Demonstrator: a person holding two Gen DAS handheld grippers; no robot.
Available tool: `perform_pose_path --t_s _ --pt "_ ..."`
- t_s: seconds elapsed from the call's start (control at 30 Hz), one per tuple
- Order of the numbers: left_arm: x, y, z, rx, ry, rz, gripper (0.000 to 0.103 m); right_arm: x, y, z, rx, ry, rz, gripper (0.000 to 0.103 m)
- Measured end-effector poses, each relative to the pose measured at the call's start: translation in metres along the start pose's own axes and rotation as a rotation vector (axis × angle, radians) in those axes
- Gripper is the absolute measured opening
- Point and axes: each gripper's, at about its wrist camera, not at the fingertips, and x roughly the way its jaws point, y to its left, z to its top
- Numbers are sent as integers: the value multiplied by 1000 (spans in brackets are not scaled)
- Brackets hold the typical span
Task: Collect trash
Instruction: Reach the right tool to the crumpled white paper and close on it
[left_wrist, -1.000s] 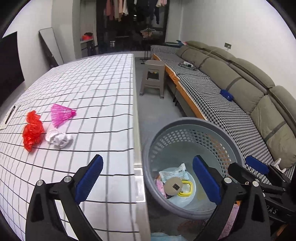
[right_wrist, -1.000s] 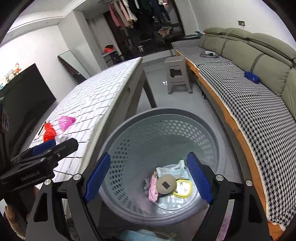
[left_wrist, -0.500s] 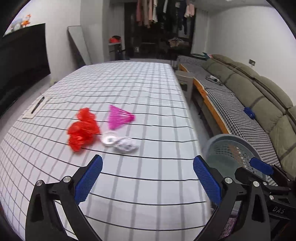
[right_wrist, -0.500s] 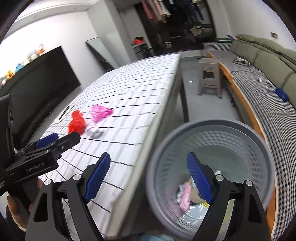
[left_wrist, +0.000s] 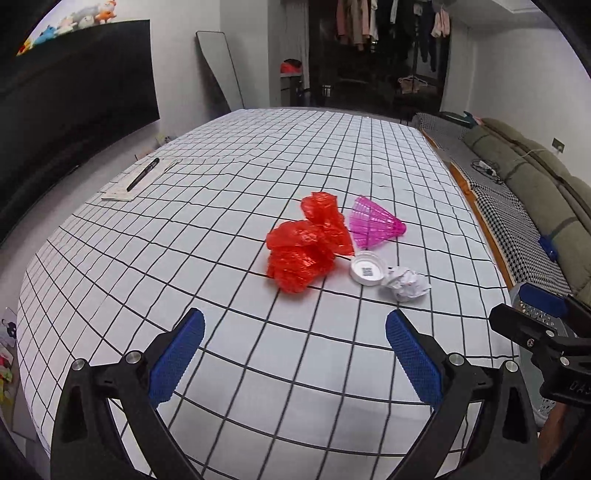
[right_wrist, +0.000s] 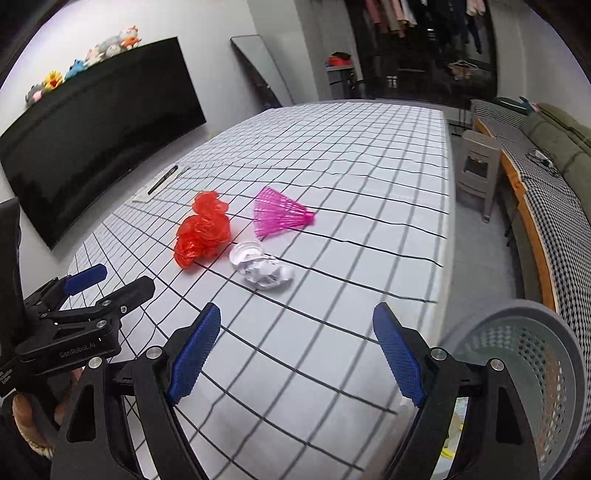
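Table (left_wrist: 221, 258) covered in white cloth with black grid, most of its surface bare. Trash sat in one tight cluster toward the table's right half: crumpled red plastic bag (left_wrist: 308, 242), pink shuttlecock (left_wrist: 373, 223) just behind-right of it and touching or nearly so, white round lid (left_wrist: 367, 271) against the bag's right side, crumpled white paper ball (left_wrist: 406, 284) touching the lid. Bare cloth lay between the cluster and the near edge, and more stretched behind it. A pen on a flat paper (left_wrist: 142, 175) lay well apart at the far left edge.

Right table edge (right_wrist: 445, 236) ran close to the cluster; past it was floor, a small stool (right_wrist: 476, 170) and a long sofa (right_wrist: 554, 192). Grey perforated basket (right_wrist: 532, 373) stood on the floor beside the table's near right corner, below tabletop level.

Left gripper (left_wrist: 295, 363) hovered above the near cloth, jaws spread wide, nothing between the blue pads, touching nothing. Right gripper (right_wrist: 297, 354) was likewise above the near edge, jaws wide, empty, no contact. Both pointed down toward the cluster.
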Motion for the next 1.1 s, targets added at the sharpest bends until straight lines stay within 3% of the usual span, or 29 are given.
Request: perform_pose_path --t_s 0.4,0.5,0.83,0.9,0.97,1.1 --pt "23 35 8 -39 27 50 97 60 23 28 -94 112 -17 81" --pt "29 42 11 -50 34 58 97 75 30 31 -122 134 -59 81" --pt "43 46 14 -35 54 59 97 103 33 35 -143 172 -88 80" --pt "45 46 15 -35 57 57 97 105 33 34 -146 178 -95 74" --pt "46 46 16 -33 61 54 97 109 34 34 -149 192 -96 61" --pt "48 43 17 -30 68 43 97 108 36 32 -163 177 -109 51"
